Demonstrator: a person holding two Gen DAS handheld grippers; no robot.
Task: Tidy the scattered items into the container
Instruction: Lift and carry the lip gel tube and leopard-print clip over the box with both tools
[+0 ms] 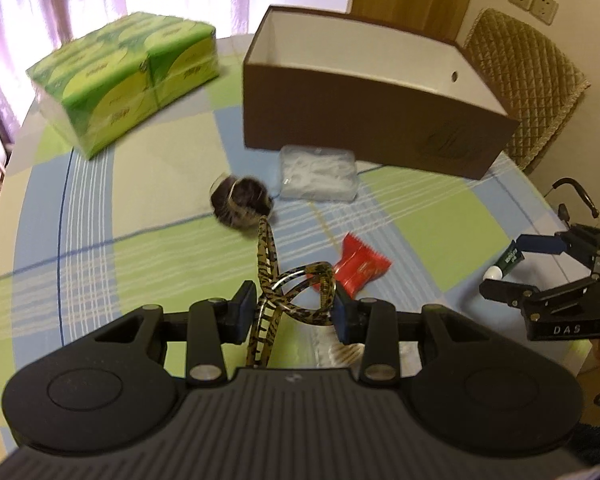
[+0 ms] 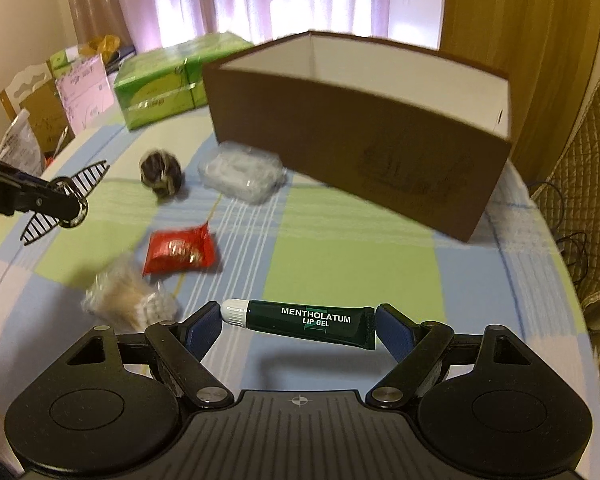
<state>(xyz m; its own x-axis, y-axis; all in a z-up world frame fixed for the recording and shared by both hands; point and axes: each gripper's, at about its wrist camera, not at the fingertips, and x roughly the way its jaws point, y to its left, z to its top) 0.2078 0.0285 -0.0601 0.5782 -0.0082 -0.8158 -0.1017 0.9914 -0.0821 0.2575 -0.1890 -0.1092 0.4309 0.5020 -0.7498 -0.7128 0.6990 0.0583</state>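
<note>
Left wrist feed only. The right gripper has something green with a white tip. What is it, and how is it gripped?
Observer: A Mentholatum lip gel tube. It is clamped end to end in the right gripper, with the white cap on one pad and the crimped end on the other.
Operator: Is it off the table?
Observer: Yes. Its shadow falls on the checked tablecloth below it.
Operator: The gripper body blocks my near field. Is anything loose there?
Observer: A clear packet of cotton swabs lies on the cloth, just nearer than the red snack packet.
</note>
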